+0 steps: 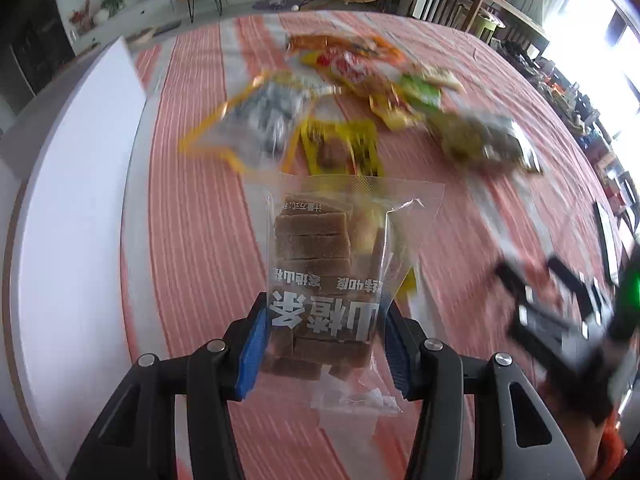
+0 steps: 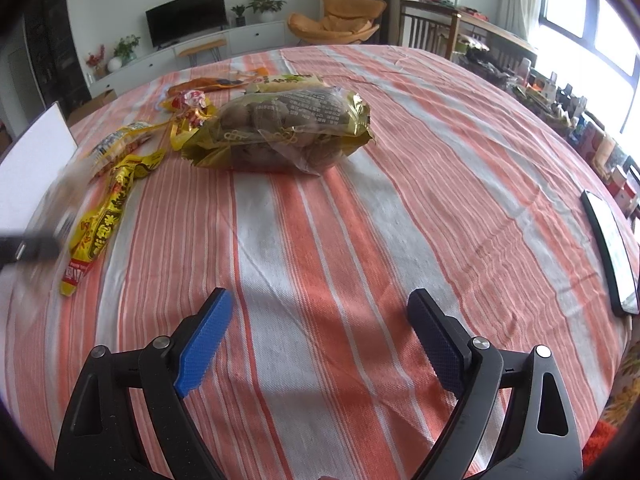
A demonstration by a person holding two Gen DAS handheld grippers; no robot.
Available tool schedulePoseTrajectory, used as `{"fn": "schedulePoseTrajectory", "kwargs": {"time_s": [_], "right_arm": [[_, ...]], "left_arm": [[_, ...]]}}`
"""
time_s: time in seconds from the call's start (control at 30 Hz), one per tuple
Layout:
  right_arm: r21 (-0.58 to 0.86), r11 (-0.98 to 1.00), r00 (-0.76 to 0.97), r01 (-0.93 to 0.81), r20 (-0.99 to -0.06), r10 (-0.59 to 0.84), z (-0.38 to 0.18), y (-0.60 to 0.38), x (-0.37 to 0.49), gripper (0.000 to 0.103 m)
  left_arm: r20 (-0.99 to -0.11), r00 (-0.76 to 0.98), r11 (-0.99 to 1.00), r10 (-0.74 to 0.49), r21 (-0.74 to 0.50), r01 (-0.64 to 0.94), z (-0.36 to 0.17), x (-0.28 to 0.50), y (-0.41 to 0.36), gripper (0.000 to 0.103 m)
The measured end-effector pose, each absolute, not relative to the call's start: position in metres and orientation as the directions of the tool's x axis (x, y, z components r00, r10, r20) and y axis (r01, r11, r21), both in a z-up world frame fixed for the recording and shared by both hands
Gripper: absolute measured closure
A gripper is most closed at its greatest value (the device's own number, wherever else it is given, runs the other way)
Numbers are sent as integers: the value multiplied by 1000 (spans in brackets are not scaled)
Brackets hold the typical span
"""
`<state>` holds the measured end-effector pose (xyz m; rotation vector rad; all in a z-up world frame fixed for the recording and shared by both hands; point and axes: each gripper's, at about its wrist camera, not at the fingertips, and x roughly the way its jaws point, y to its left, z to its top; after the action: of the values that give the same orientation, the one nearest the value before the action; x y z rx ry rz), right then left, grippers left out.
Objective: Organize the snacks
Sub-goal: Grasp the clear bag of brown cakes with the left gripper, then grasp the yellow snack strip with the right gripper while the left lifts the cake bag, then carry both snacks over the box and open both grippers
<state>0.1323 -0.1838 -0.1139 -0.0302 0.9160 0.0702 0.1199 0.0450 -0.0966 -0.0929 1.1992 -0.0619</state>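
The clear hawthorn-strip packet (image 1: pixel 328 280) carries big white characters — 山楂条 — seen upside down from the left wrist view. The yellow sausage-shaped wrapper (image 2: pixel 104 216) bears Chinese print too, but too smeared to read; the walnut bag's (image 2: pixel 280 128) small print is illegible.

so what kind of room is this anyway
Most likely a home living and dining room: a TV on a low white cabinet, an orange lounge chair, and a table under a striped cloth strewn with snacks.

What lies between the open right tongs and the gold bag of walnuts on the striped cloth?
Nothing visible: only bare striped tablecloth separates the right tongs from the walnut bag. The other snacks lie off to the left.
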Motion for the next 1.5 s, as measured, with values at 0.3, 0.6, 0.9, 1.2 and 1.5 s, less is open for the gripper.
{"fn": "schedulePoseTrajectory", "kwargs": {"time_s": [0.3, 0.6, 0.9, 1.2, 1.5], "right_arm": [[6, 997, 607, -75, -793, 51, -114, -184, 132, 11], [153, 981, 585, -117, -788, 192, -107, -194, 134, 13], [231, 888, 375, -397, -843, 386, -82, -60, 205, 15], [141, 902, 356, -407, -885, 299, -96, -49, 196, 62], [589, 796, 282, -139, -747, 602, -98, -172, 160, 62]], "left_arm": [[-924, 383, 1000, 3, 14, 27, -124, 89, 38, 27], [-876, 447, 981, -178, -193, 11, -92, 53, 60, 51], [-786, 591, 968, -180, -247, -33, -15, 10, 107, 51], [-763, 621, 964, -179, -263, -46, -6, -10, 125, 51], [-729, 625, 934, -280, -358, 1, 2, 0, 119, 51]]}}
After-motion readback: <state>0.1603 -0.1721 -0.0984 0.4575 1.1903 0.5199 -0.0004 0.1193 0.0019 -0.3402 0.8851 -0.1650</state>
